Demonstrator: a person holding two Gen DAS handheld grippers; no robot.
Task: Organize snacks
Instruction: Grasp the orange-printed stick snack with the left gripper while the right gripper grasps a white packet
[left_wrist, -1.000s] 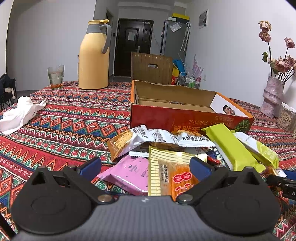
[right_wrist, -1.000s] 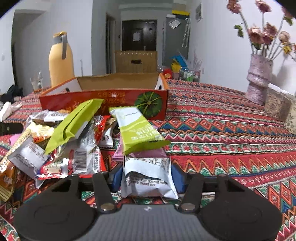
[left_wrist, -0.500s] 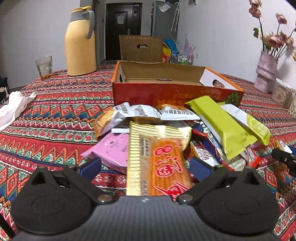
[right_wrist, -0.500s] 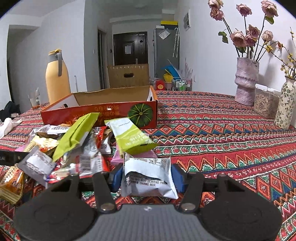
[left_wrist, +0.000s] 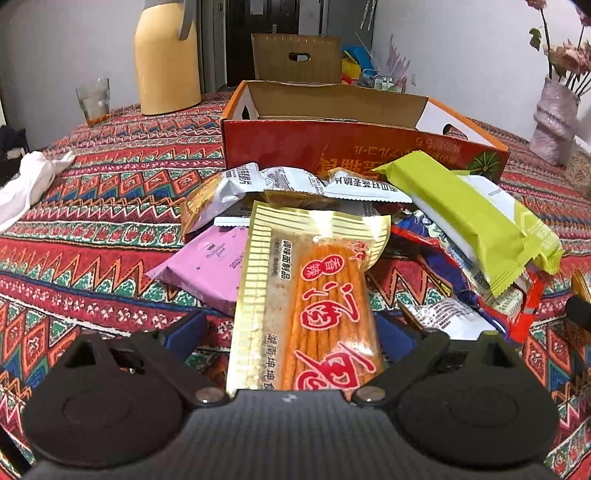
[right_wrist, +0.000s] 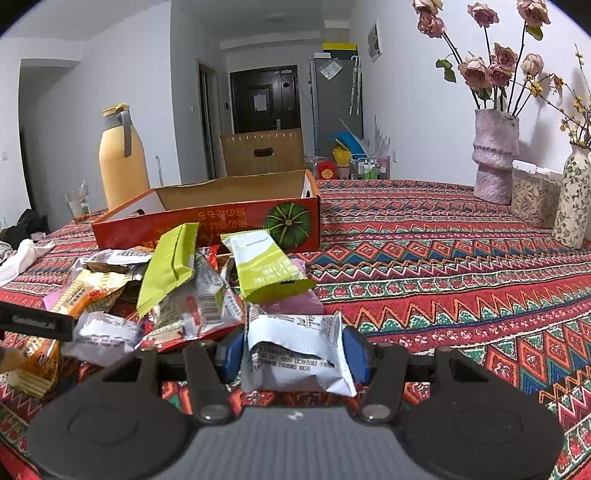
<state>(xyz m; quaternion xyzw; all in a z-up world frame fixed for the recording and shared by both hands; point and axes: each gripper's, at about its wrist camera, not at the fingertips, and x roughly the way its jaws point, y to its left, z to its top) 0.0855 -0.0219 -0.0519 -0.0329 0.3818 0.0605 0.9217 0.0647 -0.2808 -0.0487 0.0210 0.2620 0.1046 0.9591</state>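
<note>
Spreading under everything is a patterned tablecloth (right_wrist: 443, 258), and on it a red cardboard box (left_wrist: 332, 147) is sitting open-topped just behind the heap of snacks, presumably waiting to receive them; yellow lettering is running upside down along its near wall, too distorted to read, beside a printed green pumpkin. A yellow thermos (right_wrist: 120, 166) and a pink vase (right_wrist: 495, 162) are standing well apart from the work. The snack pile (right_wrist: 177, 295) is lying loose in front of the box, a lime-green packet (left_wrist: 461, 221) resting on top. The left gripper (left_wrist: 291, 332) is straddling a long orange snack-stick packet (left_wrist: 317, 306), its jaws having just been closing in from wide; the right pad is about at the packet's edge while a gap is showing on the left, so it is not yet gripping. Large red characters are showing on the packet, and a small column seems to be reading 调味面制品. The right gripper (right_wrist: 293, 350) is clamping a white foil packet (right_wrist: 295, 354) by its sides, its fine grey print being too small to read.
</note>
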